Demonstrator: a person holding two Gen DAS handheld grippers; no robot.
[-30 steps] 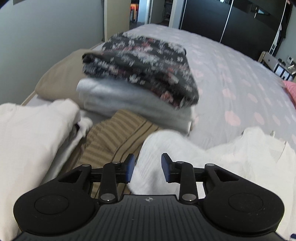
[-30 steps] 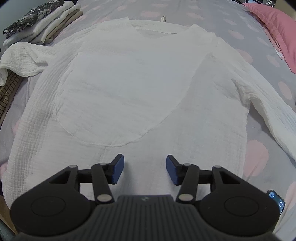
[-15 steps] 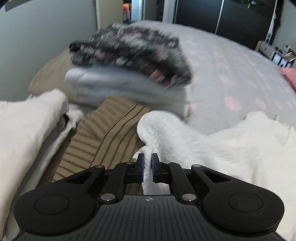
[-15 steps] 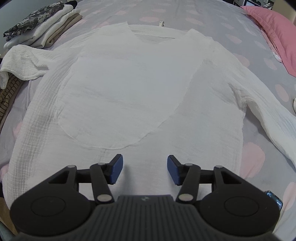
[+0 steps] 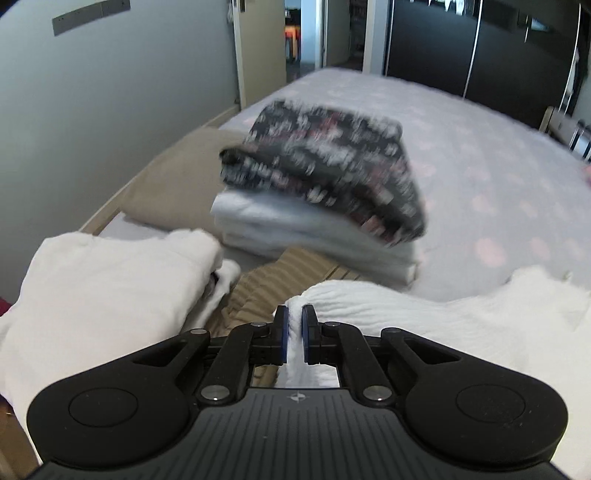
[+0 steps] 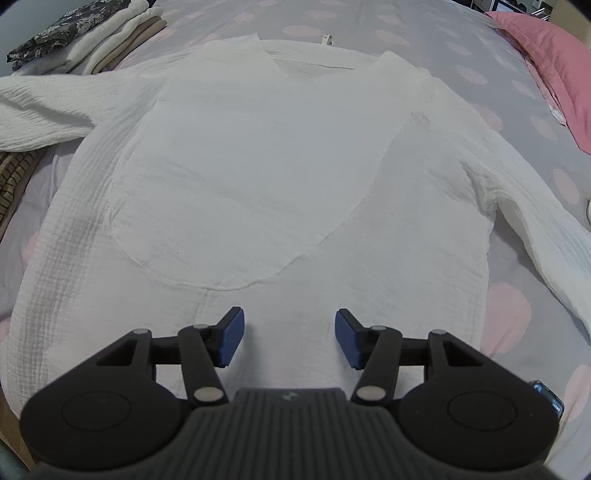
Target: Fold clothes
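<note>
We saw a grey, pink-dotted bed (image 6: 436,33) bearing a spread white shirt (image 6: 258,166), a stack of folded clothes (image 6: 85,40) and a pink pillow (image 6: 554,62).

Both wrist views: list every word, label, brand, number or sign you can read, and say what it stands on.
No text can be read in either view.
left gripper: a small emblem on its body, a symbol, no letters.
right gripper: a faint mark on its body, too small to read.
white shirt: a small tag by the collar, too small to read.
small device at the lower right edge: lit marks, too small to read.
</note>
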